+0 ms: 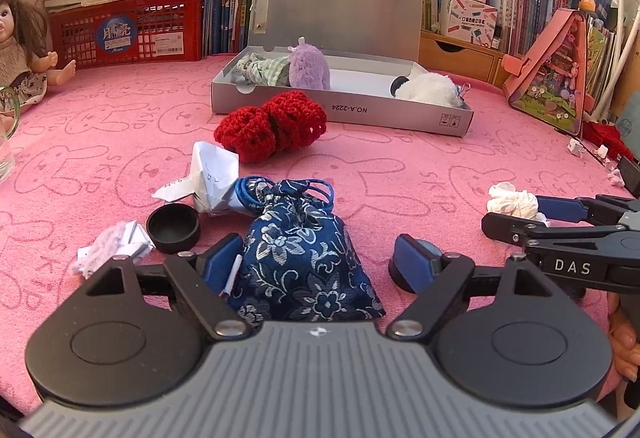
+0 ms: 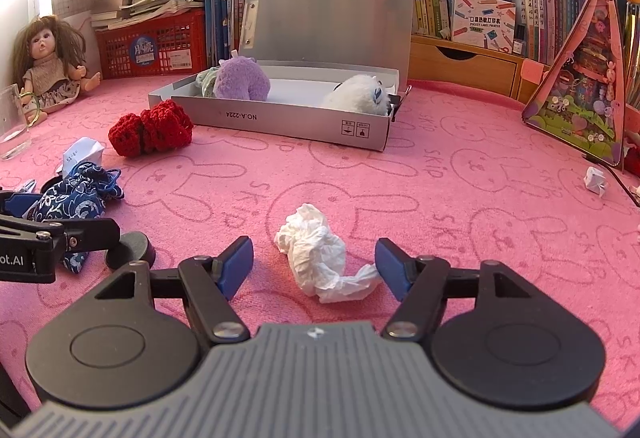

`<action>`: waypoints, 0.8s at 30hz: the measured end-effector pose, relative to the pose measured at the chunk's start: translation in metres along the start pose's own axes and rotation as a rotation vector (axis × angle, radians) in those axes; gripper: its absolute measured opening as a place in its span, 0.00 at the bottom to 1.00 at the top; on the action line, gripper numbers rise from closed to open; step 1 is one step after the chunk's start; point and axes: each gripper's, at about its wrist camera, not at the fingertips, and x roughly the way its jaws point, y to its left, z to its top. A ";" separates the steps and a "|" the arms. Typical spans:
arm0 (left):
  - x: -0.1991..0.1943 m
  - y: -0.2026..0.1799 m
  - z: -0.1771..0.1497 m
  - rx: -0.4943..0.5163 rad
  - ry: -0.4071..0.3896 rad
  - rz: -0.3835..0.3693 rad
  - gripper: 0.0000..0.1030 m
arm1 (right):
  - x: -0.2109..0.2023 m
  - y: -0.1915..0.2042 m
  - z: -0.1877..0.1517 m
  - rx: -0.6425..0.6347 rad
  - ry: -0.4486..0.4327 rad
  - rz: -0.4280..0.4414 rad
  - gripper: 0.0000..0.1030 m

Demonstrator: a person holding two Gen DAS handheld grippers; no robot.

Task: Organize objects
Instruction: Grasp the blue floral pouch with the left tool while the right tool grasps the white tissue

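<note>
A dark blue floral drawstring pouch lies on the pink cloth between the fingers of my left gripper, which is open; the left pad sits close against the pouch and the right pad stands apart from it. A crumpled white tissue lies between the open fingers of my right gripper, its tail near the right pad. Farther back stands an open grey box with a purple plush and a white plush inside. A red crochet piece lies in front of the box.
A black cap, folded paper and paper scraps lie left of the pouch. A black round disc sits by the left gripper's right finger. A doll and a glass stand at the far left, with books and a red crate behind.
</note>
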 end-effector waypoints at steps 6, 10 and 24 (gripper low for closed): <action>-0.002 0.005 0.001 -0.008 0.010 0.021 0.64 | 0.000 0.000 0.000 0.002 0.000 0.002 0.76; -0.004 0.004 0.002 -0.008 0.010 0.029 0.60 | 0.000 0.000 0.000 0.001 0.000 0.002 0.74; -0.004 -0.001 0.011 0.015 0.001 0.024 0.56 | -0.002 0.000 0.000 0.005 -0.005 0.010 0.42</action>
